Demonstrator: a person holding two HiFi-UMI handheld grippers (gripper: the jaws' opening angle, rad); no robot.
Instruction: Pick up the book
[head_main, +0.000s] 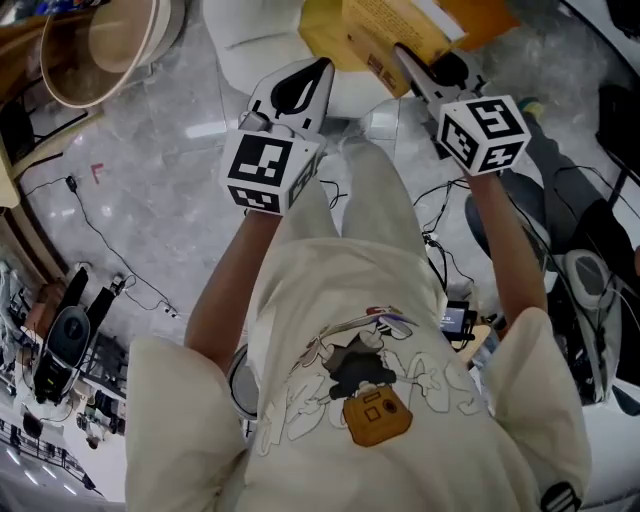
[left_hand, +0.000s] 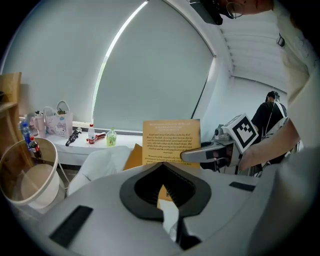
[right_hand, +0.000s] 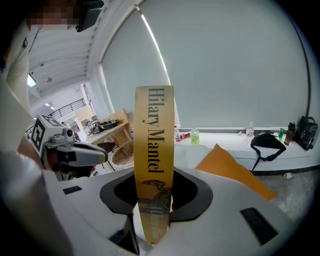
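Book: it's up off the ground! The yellow hardback book (head_main: 372, 32) hangs in the air at the top of the head view, above a white cushion (head_main: 250, 40).
Right gripper: the right gripper (head_main: 408, 58) is clamped on the book, one jaw on each cover. In its own view the spine runs straight up between the jaws, with "Hilary Mantel" printed down it.
Left gripper: the left gripper (head_main: 322, 68) has its tip right at the book's lower corner. In its own view the jaws stand only a narrow gap apart, and a sliver of yellow shows in that gap. Pinching the book or just beside it? I cannot tell.
Back cover: it faces the left gripper's camera, upright and full of small print, with the right gripper's jaw laid across its lower right edge.
Marker cubes: one on each gripper, left cube (head_main: 270, 170) and right cube (head_main: 483, 130), both above the person's forearms.
Person: a cream printed T-shirt (head_main: 370, 400), both arms stretched forward.
Around: a round pale basket (head_main: 95, 45) on the left of the grey marbled floor (head_main: 150, 200), an orange cushion (right_hand: 235, 170) behind the book, and small bottles on a white ledge (left_hand: 125, 134) under the window blind.
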